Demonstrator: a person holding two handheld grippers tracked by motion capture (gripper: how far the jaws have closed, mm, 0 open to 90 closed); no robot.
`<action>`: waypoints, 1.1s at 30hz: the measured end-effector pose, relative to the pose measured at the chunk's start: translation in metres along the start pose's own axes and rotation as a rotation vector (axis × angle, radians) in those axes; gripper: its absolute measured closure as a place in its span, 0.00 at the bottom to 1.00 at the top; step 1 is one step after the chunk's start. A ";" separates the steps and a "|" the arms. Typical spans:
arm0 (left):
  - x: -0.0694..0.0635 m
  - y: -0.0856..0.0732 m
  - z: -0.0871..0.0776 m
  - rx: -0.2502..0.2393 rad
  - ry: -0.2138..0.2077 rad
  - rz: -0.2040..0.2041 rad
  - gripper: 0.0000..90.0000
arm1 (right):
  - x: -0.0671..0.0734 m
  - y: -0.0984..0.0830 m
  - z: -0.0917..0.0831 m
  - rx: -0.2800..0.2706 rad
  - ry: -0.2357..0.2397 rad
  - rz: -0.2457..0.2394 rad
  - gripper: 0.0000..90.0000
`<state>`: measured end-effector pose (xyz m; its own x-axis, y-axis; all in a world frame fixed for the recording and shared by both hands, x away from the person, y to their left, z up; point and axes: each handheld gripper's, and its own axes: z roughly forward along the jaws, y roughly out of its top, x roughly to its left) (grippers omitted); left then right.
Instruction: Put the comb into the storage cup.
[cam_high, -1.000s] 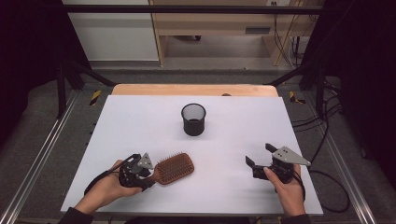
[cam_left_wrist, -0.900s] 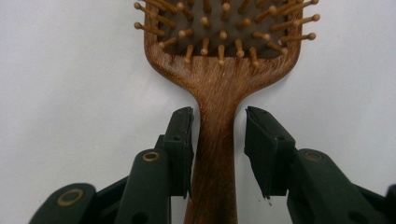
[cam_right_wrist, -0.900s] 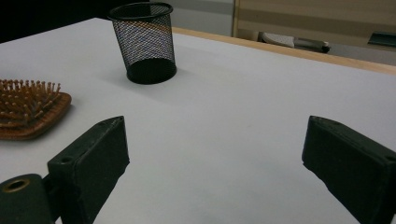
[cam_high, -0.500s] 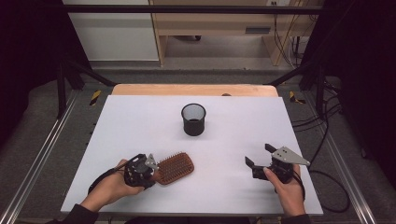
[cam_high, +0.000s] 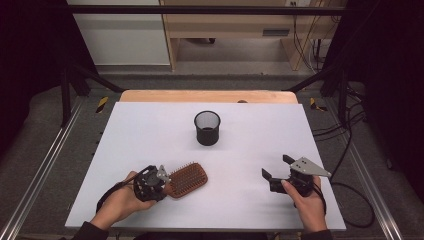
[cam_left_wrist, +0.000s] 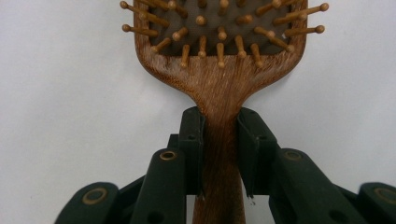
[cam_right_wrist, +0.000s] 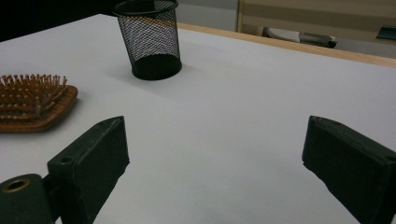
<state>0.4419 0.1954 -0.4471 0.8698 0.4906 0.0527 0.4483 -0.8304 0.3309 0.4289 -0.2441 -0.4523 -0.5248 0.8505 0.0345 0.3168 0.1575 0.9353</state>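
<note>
The left gripper view shows the left gripper (cam_left_wrist: 220, 140) with its two black jaws pressed against either side of the wooden hairbrush (cam_left_wrist: 219, 70) at its handle, just below where the handle widens into the bristled head; the jaws have just been closing, and the handle now sits clamped between them. The brush lies flat on the white table (cam_high: 150, 130), bristles up. In the high view the hairbrush (cam_high: 186, 179) rests nearer the person than the black mesh cup (cam_high: 207, 128), off to that cup's left and well apart from it, with the left gripper (cam_high: 161, 181) at the brush's handle end. The right gripper (cam_high: 274, 169) sits nearer the person than the cup and to its right, its jaws standing wide apart with nothing but bare tabletop between them, as the right gripper view confirms.
</note>
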 end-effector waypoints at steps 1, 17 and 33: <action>-0.001 -0.001 -0.001 -0.014 0.004 0.003 0.81 | 0.000 0.000 0.000 -0.002 0.003 0.003 0.08; -0.007 0.027 -0.013 -0.395 0.057 -0.065 0.81 | 0.014 0.009 -0.005 -0.060 0.042 0.039 0.08; -0.025 0.040 -0.010 -0.603 0.155 -0.067 0.81 | 0.047 0.019 0.012 -0.105 0.225 0.166 0.07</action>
<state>0.4357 0.1525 -0.4261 0.7835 0.6068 0.1339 0.2668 -0.5232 0.8093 0.4196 -0.1948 -0.4374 -0.6380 0.7260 0.2566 0.3361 -0.0372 0.9411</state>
